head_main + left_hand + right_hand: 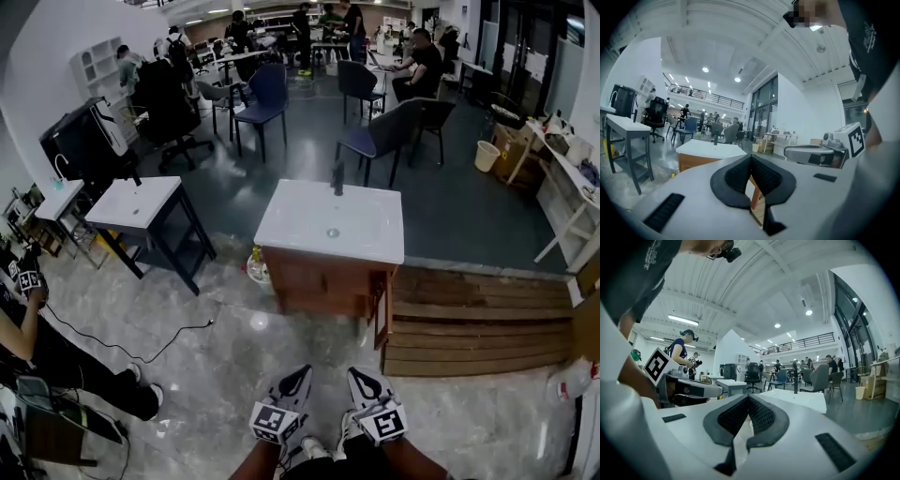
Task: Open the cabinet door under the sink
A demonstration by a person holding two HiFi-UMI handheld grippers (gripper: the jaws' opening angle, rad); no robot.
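The sink cabinet [319, 281] stands mid-floor: brown wood under a white basin top [356, 230] with a dark faucet [337, 178]. A narrow brown door panel [383, 314] sticks out at its right front corner. My left gripper [300, 373] and right gripper [360, 375] are side by side at the bottom of the head view, well short of the cabinet, both shut and empty. In the left gripper view my left gripper [751, 158] points level at the cabinet [696, 161]. In the right gripper view the basin top [801, 400] lies beyond my right gripper [748, 398].
A second white sink table [136, 202] on black legs stands to the left. Wooden steps [478, 323] adjoin the cabinet's right side. A black cable [141, 354] crosses the floor at left beside a crouching person's leg [84, 370]. Chairs and seated people fill the back.
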